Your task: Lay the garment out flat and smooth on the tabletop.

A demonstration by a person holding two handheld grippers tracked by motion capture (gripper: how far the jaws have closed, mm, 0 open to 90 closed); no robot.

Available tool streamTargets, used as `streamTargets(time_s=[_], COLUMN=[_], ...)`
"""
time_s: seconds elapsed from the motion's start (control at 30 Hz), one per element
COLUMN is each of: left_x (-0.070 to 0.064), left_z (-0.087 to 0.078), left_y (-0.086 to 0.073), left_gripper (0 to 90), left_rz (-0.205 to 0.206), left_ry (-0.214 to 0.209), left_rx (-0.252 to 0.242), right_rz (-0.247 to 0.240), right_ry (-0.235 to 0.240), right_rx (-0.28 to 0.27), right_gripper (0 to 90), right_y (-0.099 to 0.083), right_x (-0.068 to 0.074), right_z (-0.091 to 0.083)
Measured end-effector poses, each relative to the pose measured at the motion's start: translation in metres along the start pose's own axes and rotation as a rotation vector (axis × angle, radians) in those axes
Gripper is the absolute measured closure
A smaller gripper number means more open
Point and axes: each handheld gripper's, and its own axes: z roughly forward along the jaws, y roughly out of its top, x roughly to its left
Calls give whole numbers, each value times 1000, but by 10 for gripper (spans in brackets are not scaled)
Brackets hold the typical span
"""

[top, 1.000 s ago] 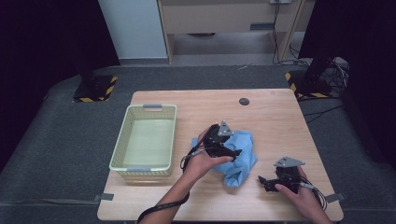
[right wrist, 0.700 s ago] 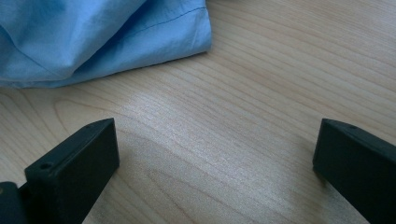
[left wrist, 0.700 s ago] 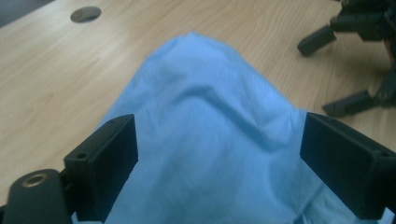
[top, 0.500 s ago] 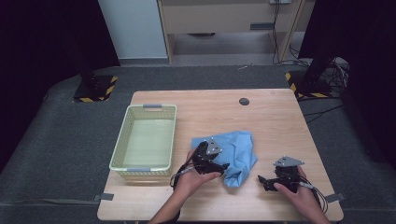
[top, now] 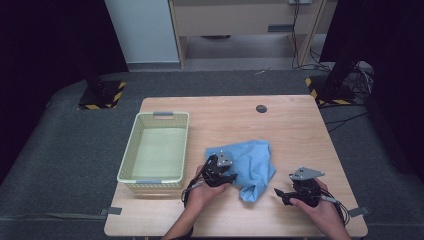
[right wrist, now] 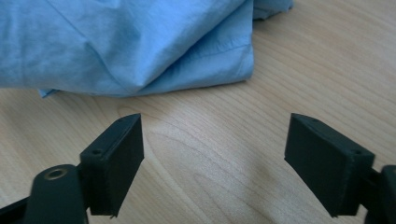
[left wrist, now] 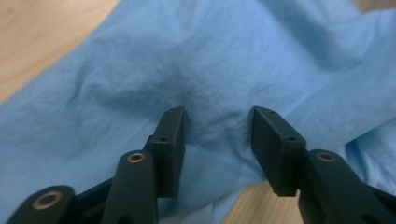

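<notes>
Right now my left gripper (top: 226,176) sits on the near left part of the blue cloth (top: 250,162), tipped down into it; in the left gripper view its two black jaws stand partly apart with a rumpled ridge of the blue cloth (left wrist: 210,70) bulging up between them, the fabric touching the inner faces, but I cannot tell whether the jaws are pinching it or just pressed into it. My left hand (top: 205,192) wraps the handle from below, and its cable loops off toward the basket side. My right gripper (top: 280,194) lies well clear of the fabric, toward the near right corner of the table (top: 300,125), its jaws spread wide and pointing left at the cloth; the right gripper view shows bare wood between them and the folded hem of the cloth (right wrist: 140,46) just ahead, not touching either jaw. My right hand (top: 320,207) holds that gripper low over the wood, the grey plate on top facing up. The cloth itself lies crumpled a little to the near side of the table's middle, loosely folded with one corner hanging toward the near edge. Just to its left stands a pale yellow basket (top: 131,155) along the left edge, nothing visible inside it. Near the far edge, right of centre, sits a small dark round disc (top: 261,108).
</notes>
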Motion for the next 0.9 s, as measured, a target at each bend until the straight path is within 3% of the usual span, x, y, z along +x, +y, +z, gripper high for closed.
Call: streamTargets(time_s=[0.17, 0.27, 0.43, 0.53, 0.57, 0.7, 0.8, 0.9], left_x=[-2, -6, -6, -7, -8, -16, -25, -35], left_z=[1, 1, -2, -7, -10, -25, -31, -34], left_y=[-3, -5, -8, -9, -9, -6, -3, -1], left_gripper=[618, 684, 838, 872, 856, 635, 409, 343], left_rz=[5, 53, 29, 34, 36, 28, 56, 82], left_ry=[11, 37, 23, 28, 35, 61, 56, 25], left_rx=[-2, 3, -10, -6, -15, -54, -82, -101], right_rz=[-22, -30, -75, -90, -90, -105, -117, -117], right_ry=[33, 59, 73, 75, 73, 69, 66, 64], right_rx=[-22, -31, -42, -40, -39, -46, -39, -36], right_gripper=[356, 412, 512, 538, 562, 662, 705, 709], right_y=[3, 5, 9, 11, 12, 12, 10, 9], right_x=[7, 12, 21, 24, 25, 27, 29, 28], right_z=[-5, -6, -7, -7, -7, -9, -10, -11])
